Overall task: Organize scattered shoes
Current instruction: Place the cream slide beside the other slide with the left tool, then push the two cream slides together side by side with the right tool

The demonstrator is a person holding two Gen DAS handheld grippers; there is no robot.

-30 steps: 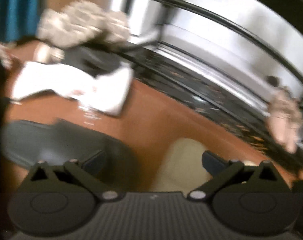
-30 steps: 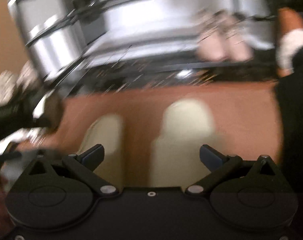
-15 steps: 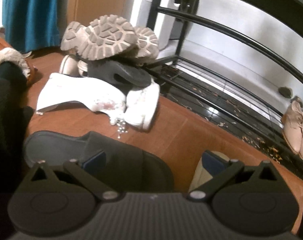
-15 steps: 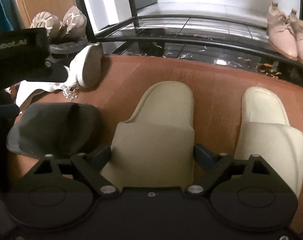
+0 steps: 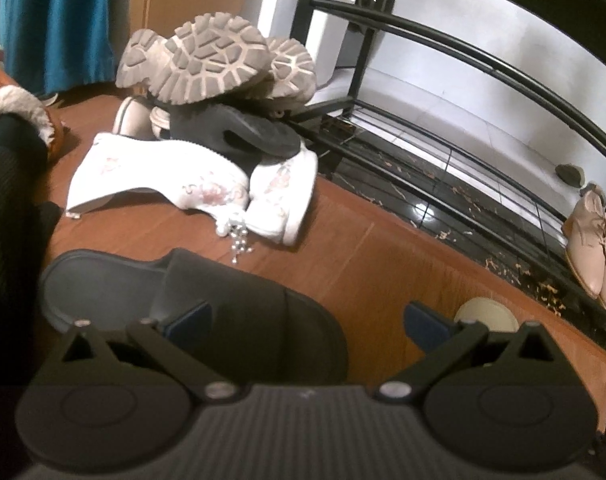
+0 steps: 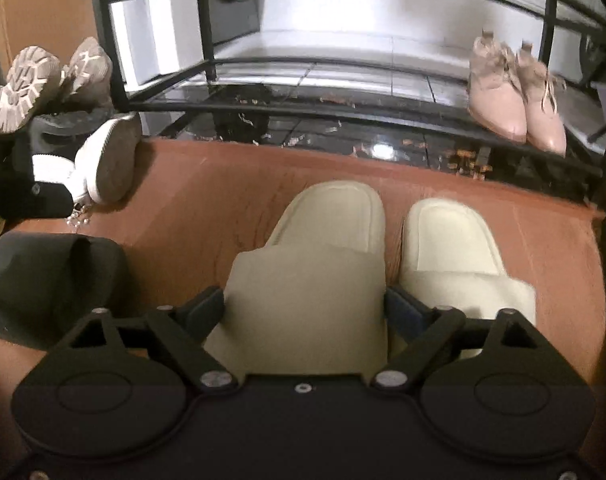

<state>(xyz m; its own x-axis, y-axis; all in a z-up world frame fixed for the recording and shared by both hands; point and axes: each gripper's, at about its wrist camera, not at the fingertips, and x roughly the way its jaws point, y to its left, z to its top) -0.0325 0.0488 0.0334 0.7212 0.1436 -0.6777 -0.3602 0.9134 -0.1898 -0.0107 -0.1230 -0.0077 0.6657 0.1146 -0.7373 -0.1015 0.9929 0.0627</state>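
Two cream slippers lie side by side on the brown floor (image 6: 207, 216), toes toward the black shoe rack (image 6: 343, 114). My right tongs (image 6: 305, 308) straddle the left cream slipper (image 6: 323, 264), jaws wide and opening, fingers just beside its strap on either side; I cannot tell whether the pads touch it. The right cream slipper (image 6: 451, 248) lies just beside it. My left tongs (image 5: 305, 320) hang open over a dark grey slipper (image 5: 207, 296), which reaches partway between the fingers. Beyond it, white embroidered shoes (image 5: 191, 184), a black sandal (image 5: 239, 136) and chunky sneakers (image 5: 215, 60) are heaped by the rack's end. Pink lace-up shoes (image 6: 511, 96) stand paired on the bottom shelf.
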